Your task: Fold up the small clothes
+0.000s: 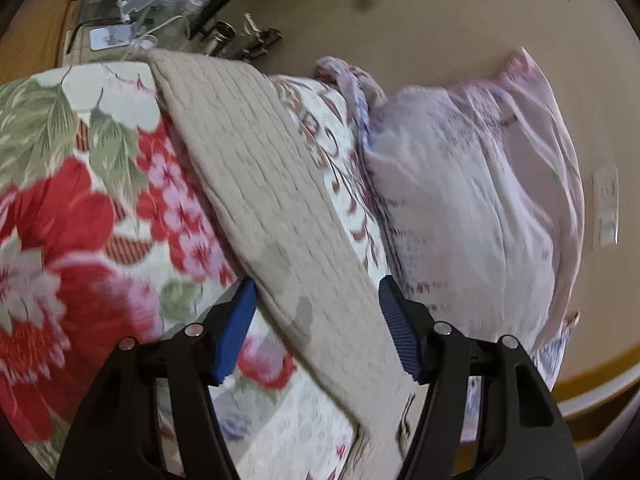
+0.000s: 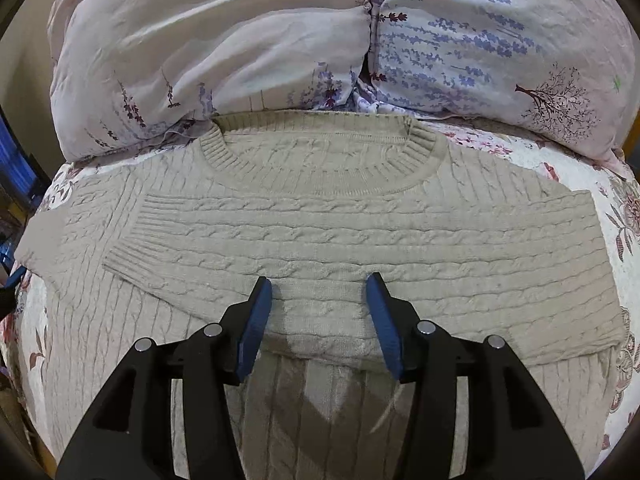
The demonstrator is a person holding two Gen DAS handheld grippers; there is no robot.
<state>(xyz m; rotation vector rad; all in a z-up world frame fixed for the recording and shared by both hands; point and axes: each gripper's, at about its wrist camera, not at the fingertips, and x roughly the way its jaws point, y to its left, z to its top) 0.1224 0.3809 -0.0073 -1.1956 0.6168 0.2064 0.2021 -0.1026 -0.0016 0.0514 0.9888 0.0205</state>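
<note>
The sweater (image 2: 320,232), a beige cable-knit with a ribbed round collar, lies flat on a floral quilt (image 2: 616,216), its neck at the far side against the pillows. No brand, label or readable writing shows on it in either view.

In the right wrist view the right gripper (image 2: 319,284) hangs over the middle of the garment with its blue fingers (image 2: 256,328) spread wide and nothing between them. One sleeve (image 2: 280,240) lies folded across the chest, its ribbed cuff ending toward the left. Beyond the collar sit two pillows: a pale pink one (image 2: 208,52) on the left and one printed with blue sprigs and a small tree (image 2: 500,48) on the right.

The left wrist view is tilted and motion-blurred. The left gripper (image 1: 318,292) is likewise spread, empty, above a beige strip of the sweater (image 1: 280,208) that runs diagonally, its near end cut off by the frame. Only this view shows the quilt's (image 1: 72,208) large red flowers and green leaves, a beige wall (image 1: 440,20), and a cluttered far-left corner (image 1: 152,12) of pale and metallic items too small and blurred to name. What looks like a wall switch plate (image 1: 606,208) shows at the right edge, with no markings that can be read.
</note>
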